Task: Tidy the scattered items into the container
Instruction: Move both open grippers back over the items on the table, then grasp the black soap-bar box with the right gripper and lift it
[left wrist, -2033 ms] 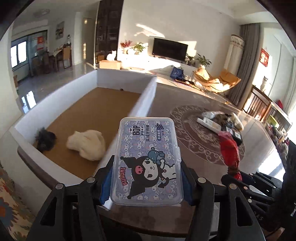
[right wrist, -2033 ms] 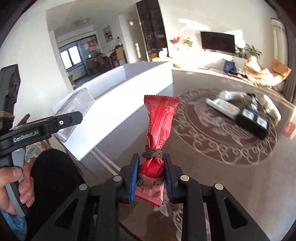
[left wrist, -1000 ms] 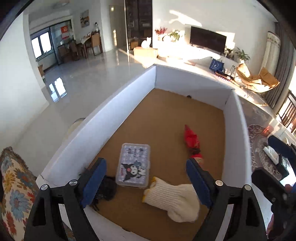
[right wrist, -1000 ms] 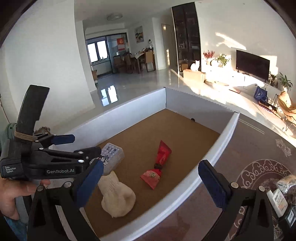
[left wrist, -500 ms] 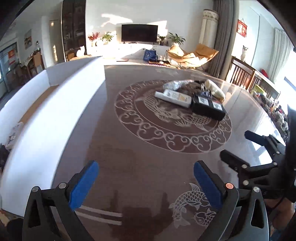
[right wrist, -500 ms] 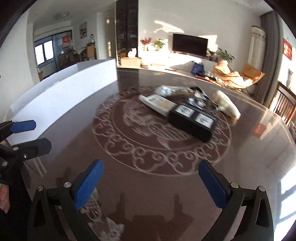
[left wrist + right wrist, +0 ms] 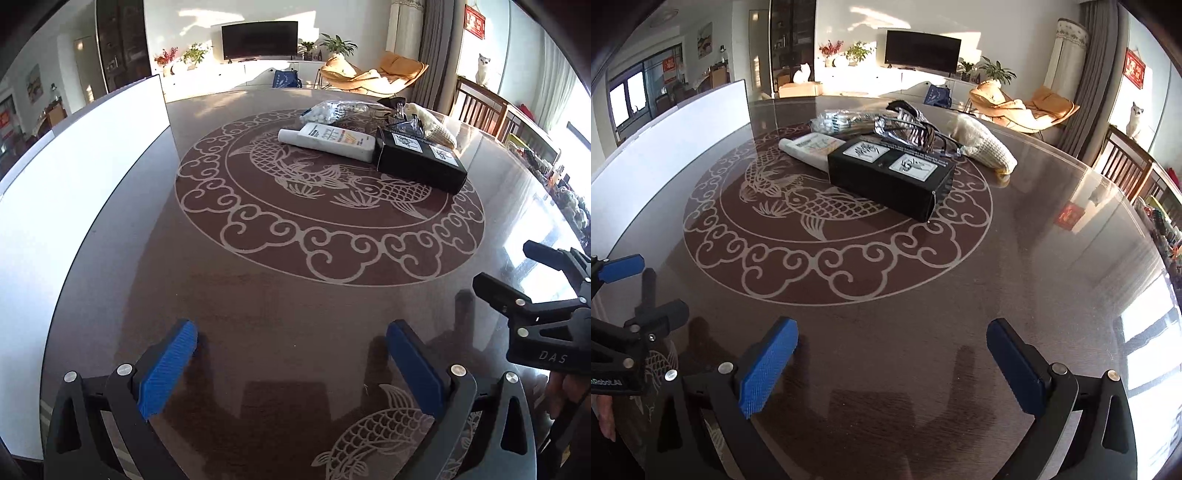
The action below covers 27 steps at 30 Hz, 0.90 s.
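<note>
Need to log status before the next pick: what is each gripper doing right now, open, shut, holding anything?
Left gripper: open, nothing between its pads.
Right gripper: open, nothing between its pads.

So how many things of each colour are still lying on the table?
White tube: 1
Black box: 1
Cream knitted item: 1
Clear bag of white bits: 1
Dark tangled item, hard to tell: 1
Total: 5
</note>
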Motion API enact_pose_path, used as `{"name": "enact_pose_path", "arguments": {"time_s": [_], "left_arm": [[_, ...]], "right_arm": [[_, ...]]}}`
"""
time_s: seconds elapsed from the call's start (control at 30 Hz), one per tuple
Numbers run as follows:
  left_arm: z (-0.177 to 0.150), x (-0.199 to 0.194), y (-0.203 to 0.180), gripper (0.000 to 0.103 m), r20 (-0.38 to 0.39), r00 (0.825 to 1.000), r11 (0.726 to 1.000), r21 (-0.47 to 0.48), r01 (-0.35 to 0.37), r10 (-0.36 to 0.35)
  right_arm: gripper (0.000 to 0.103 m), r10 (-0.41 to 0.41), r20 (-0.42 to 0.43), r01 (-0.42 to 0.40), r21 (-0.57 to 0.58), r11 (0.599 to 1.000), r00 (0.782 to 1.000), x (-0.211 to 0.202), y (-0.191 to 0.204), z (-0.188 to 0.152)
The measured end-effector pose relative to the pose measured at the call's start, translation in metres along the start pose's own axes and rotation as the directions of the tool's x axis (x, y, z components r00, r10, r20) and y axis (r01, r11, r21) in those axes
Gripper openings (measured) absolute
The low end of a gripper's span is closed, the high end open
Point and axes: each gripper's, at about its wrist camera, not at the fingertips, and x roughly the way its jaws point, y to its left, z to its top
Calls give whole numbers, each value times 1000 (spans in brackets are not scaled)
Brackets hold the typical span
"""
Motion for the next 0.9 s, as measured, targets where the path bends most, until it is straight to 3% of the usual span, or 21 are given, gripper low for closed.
{"name": "enact_pose_path", "arguments": {"time_s": [0.13, 0.27, 0.9], "left_arm": [[-1, 0, 3, 103, -2, 1000, 1000, -21, -11, 11], [0, 2, -1, 103, -14, 999, 999, 1, -37, 37], [-1, 1, 1, 103, -16, 999, 999, 11, -31, 31]], "right_arm": [[103, 54, -24, -52, 63, 997, 998, 4, -13, -2], [103, 47, -24, -45, 65, 997, 999, 3, -13, -3], [103, 47, -24, -45, 66, 997, 999, 3, -12, -3]]}}
